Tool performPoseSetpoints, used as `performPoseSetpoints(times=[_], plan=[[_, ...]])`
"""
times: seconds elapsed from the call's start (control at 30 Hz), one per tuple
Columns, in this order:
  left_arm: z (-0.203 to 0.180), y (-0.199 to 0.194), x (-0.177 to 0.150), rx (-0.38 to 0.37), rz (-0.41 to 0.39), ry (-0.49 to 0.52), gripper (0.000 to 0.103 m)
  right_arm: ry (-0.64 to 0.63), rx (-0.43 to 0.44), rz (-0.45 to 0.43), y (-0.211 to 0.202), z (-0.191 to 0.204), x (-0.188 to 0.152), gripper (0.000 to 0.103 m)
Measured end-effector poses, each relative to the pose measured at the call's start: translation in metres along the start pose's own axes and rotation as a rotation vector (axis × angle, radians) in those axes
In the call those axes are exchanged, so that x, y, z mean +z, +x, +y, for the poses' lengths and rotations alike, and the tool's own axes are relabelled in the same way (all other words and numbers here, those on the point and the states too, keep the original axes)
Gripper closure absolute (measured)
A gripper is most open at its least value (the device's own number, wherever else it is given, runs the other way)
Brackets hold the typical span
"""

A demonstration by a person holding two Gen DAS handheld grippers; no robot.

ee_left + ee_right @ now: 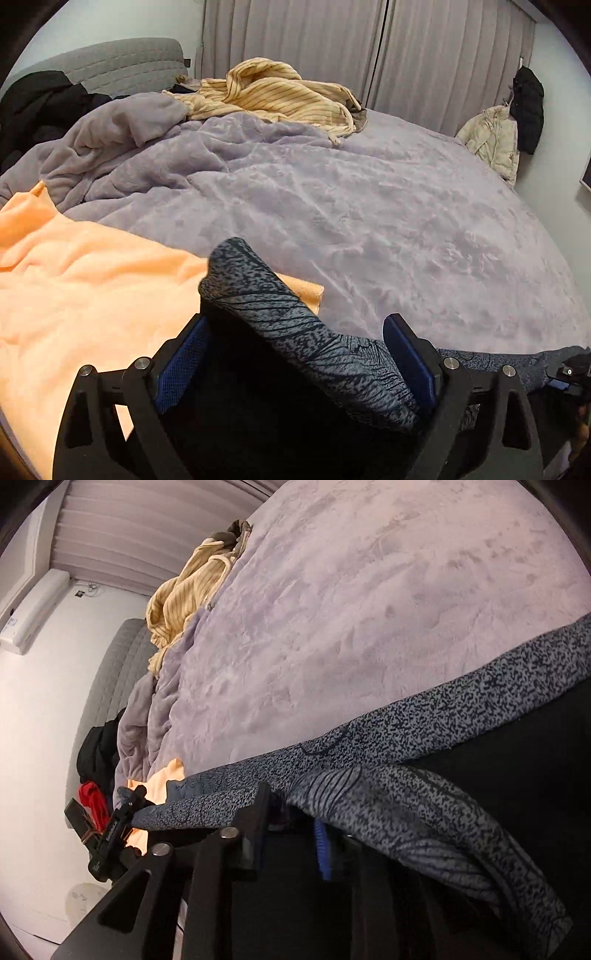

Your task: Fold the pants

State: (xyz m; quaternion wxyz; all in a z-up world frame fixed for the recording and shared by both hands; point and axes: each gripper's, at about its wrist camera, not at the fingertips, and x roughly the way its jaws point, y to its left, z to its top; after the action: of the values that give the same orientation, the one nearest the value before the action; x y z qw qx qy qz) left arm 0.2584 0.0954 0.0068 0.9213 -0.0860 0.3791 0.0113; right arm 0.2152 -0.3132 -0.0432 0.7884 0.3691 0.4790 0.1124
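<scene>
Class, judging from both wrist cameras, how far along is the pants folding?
Early. Done: the pants are lifted off the lavender blanket. In hand: the waistband runs between the left gripper and the right gripper; the left jaws stand wide around the cloth, and the right's closure is hidden. Left: no fold shows; they still need laying flat and folding.

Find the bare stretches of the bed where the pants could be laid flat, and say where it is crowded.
The widest free patch is the smooth lilac blanket, bordered by the striped yellow garment beyond, the cream jacket to the right, and the pants nearest. It is crowded on the left: the orange blanket, bunched lilac folds, and dark clothes by the headboard.
</scene>
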Motion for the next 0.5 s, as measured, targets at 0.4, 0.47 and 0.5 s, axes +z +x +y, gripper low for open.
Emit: performPoseSetpoints(times=[0.4, 0.47, 0.5], plan=[[-0.016, 0.032, -0.054, 0.017, 0.172, 0.11, 0.009, -0.285, -0.11, 0.041, 0.047, 0.064, -0.03, 0.059], [-0.021, 0.02, -0.056, 0.033, 0.159, 0.162, 0.009, -0.218, -0.105, -0.015, 0.042, 0.053, -0.022, 0.067], [-0.023, 0.014, -0.056, 0.019, 0.162, 0.183, 0.009, -0.184, -0.118, -0.058, 0.03, 0.049, -0.02, 0.066]])
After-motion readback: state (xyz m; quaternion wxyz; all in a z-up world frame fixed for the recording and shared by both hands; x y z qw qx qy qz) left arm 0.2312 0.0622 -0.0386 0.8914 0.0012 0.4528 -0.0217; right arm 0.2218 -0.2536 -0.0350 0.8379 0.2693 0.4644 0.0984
